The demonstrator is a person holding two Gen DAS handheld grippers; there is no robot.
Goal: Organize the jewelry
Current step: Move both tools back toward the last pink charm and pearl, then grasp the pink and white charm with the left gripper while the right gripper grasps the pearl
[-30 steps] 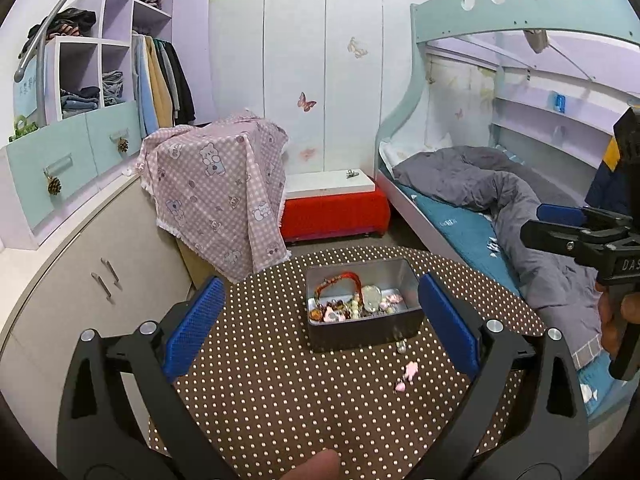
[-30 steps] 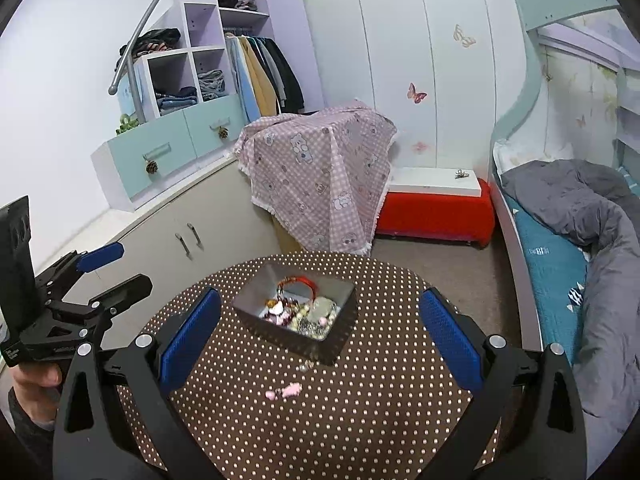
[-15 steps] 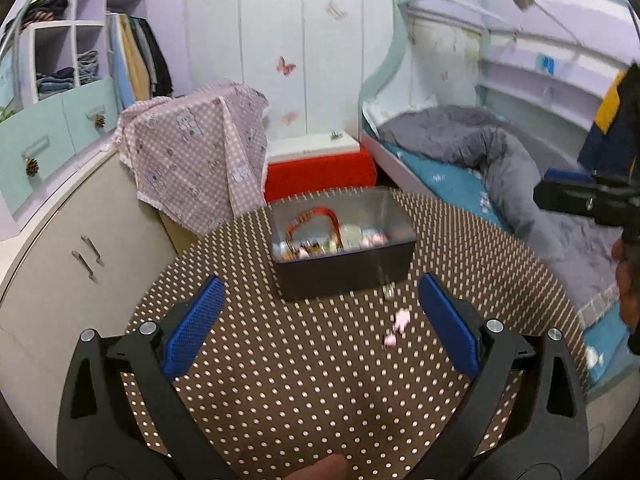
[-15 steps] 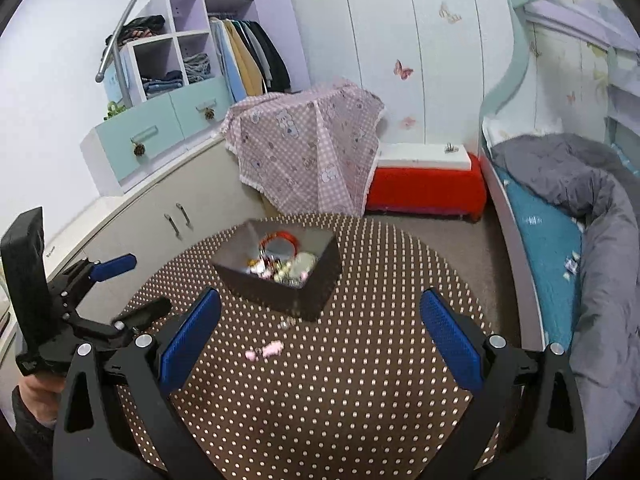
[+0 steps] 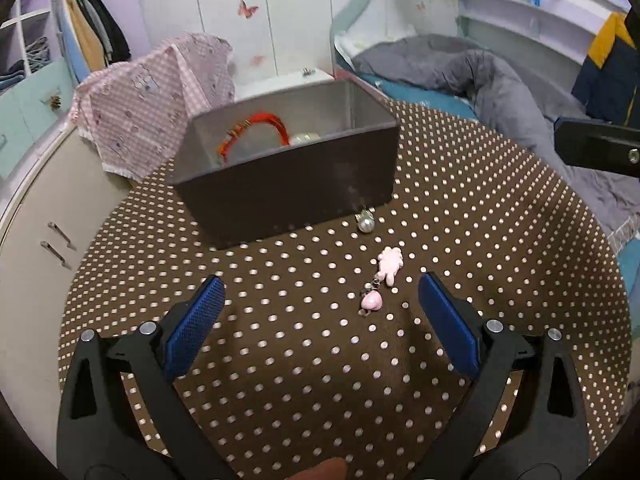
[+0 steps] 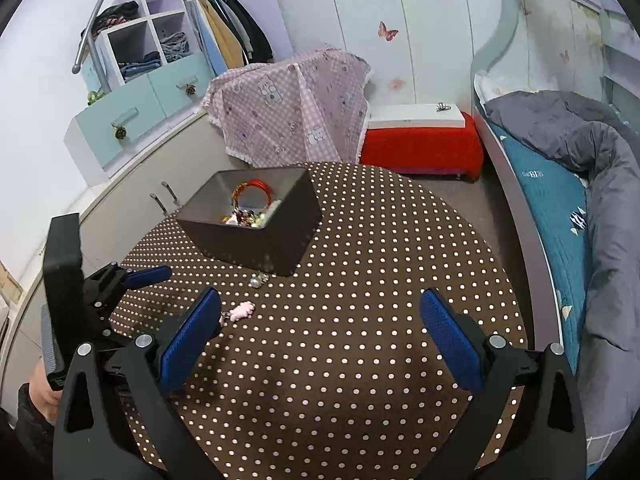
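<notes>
A dark grey box (image 5: 288, 192) with a red bracelet (image 5: 256, 132) and other jewelry stands on the round brown dotted table (image 5: 280, 360). A pearl earring (image 5: 365, 224) lies just in front of the box. A pink charm piece (image 5: 384, 276) lies nearer. My left gripper (image 5: 320, 320) is open and empty, low over the table, with the pink charm just ahead between its fingers. My right gripper (image 6: 320, 328) is open and empty, higher up; it sees the box (image 6: 256, 216), the pearl (image 6: 256, 281), the pink charm (image 6: 240, 312) and the left gripper (image 6: 120, 280).
A bed with a grey duvet (image 6: 592, 168) runs along the right. A red bench (image 6: 420, 148) and a pink checked cloth over furniture (image 6: 292, 108) stand behind the table. Cabinets and a wardrobe (image 6: 132, 104) line the left wall.
My left gripper has moved down and forward toward the pink charm and the box. My right gripper has tilted down a little toward the table.
</notes>
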